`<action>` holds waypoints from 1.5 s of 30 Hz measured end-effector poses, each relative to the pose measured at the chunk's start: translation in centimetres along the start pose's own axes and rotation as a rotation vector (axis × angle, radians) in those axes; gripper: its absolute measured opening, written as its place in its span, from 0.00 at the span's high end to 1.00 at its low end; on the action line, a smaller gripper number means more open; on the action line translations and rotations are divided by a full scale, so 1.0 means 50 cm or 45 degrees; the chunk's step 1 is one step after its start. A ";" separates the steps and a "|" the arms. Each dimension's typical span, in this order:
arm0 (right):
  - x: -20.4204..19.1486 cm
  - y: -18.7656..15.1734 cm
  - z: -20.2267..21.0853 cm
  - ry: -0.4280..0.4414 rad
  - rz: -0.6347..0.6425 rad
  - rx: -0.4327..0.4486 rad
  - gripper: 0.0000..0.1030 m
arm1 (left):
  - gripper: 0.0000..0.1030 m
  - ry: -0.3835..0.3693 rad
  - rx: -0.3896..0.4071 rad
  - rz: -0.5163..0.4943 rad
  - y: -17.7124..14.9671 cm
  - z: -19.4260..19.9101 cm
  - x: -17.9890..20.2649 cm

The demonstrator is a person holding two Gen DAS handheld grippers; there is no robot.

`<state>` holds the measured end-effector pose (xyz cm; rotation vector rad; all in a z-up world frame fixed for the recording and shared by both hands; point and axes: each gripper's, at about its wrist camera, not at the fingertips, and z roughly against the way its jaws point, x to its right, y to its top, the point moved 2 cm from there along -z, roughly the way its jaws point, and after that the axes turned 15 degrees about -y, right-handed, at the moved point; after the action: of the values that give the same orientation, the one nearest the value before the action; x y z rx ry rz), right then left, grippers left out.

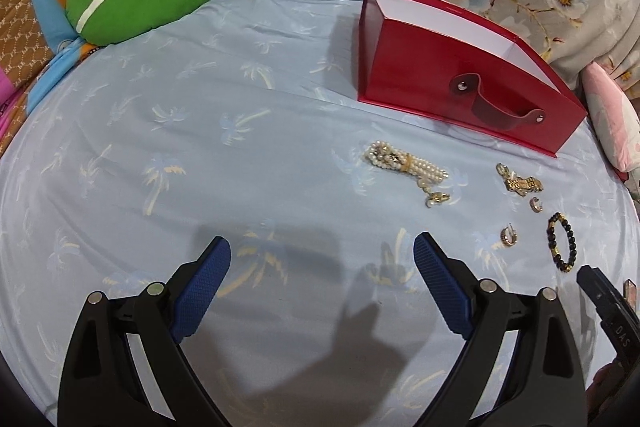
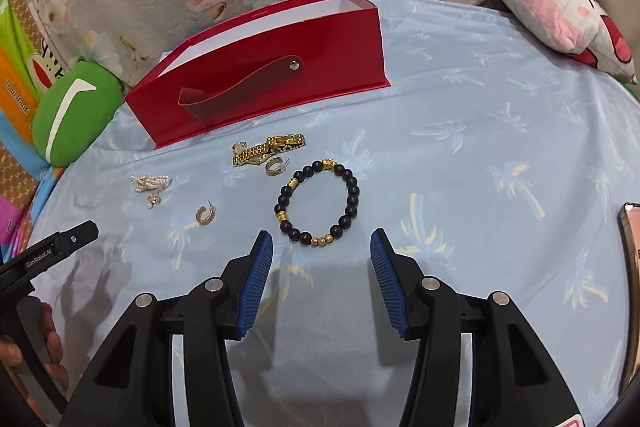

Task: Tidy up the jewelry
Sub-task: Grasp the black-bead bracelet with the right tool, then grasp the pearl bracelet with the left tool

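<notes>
Near the beaded bracelet (image 2: 316,202), right gripper (image 2: 322,247) hung w/ jaws apart, prob. lined up to grab it for red box (image 2: 256,75).

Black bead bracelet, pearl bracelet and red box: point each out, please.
black bead bracelet (image 2: 353,191), right wrist view, on a dark bead of its right side
pearl bracelet (image 1: 404,161), left wrist view, on its gold band
red box (image 1: 416,75), left wrist view, on its front wall

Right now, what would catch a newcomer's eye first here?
The red box stands open at the back of the pale blue sheet. In front of it lies loose jewelry, chiefly a black bead bracelet just ahead of the open right gripper, and a pearl bracelet further left.
</notes>
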<state>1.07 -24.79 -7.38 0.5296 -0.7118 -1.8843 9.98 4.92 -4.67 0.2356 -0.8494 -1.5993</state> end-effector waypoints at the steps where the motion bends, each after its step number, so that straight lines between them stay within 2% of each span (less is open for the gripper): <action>1: -0.002 0.001 -0.004 -0.005 0.000 -0.006 0.51 | 0.12 -0.002 0.000 -0.002 0.000 -0.001 0.003; 4: -0.009 0.007 -0.017 -0.017 -0.001 -0.024 0.50 | 0.12 0.005 0.011 -0.025 0.002 -0.003 0.015; 8: -0.015 0.015 -0.029 -0.034 -0.007 -0.021 0.44 | 0.12 -0.002 0.014 -0.026 0.004 -0.004 0.020; 16: 0.012 0.044 -0.053 -0.104 -0.090 -0.030 0.44 | 0.12 0.003 0.023 -0.013 0.014 -0.008 0.014; 17: 0.013 0.045 -0.059 -0.107 -0.088 -0.041 0.47 | 0.12 0.002 0.024 -0.009 0.015 -0.009 0.015; 20: 0.004 0.044 -0.070 -0.115 -0.054 -0.059 0.70 | 0.12 -0.004 0.024 -0.005 0.019 -0.013 0.016; 24: -0.006 0.046 -0.077 -0.134 -0.020 -0.058 0.91 | 0.12 -0.025 0.016 -0.015 0.031 -0.023 0.025; 32: -0.001 0.048 -0.079 -0.119 -0.044 -0.059 0.93 | 0.12 -0.109 -0.048 0.019 0.070 -0.092 0.048; 39: 0.001 0.048 -0.079 -0.112 -0.049 -0.061 0.93 | 0.13 -0.087 -0.069 0.080 0.101 -0.160 0.061; 40: 0.000 0.048 -0.079 -0.112 -0.051 -0.061 0.93 | 0.14 -0.064 -0.061 0.070 0.104 -0.165 0.065; 41: 0.000 0.047 -0.079 -0.111 -0.051 -0.061 0.93 | 0.20 -0.057 -0.058 0.059 0.105 -0.167 0.067; 43: 0.000 0.048 -0.079 -0.111 -0.051 -0.061 0.93 | 0.34 -0.035 -0.053 0.029 0.106 -0.169 0.075; 45: 0.001 0.048 -0.079 -0.109 -0.053 -0.061 0.93 | 0.53 -0.037 -0.051 0.010 0.106 -0.169 0.080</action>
<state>5.17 -26.52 -8.65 0.4380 -0.7143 -1.9675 18.14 -1.94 -6.03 0.1808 -0.8389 -1.6138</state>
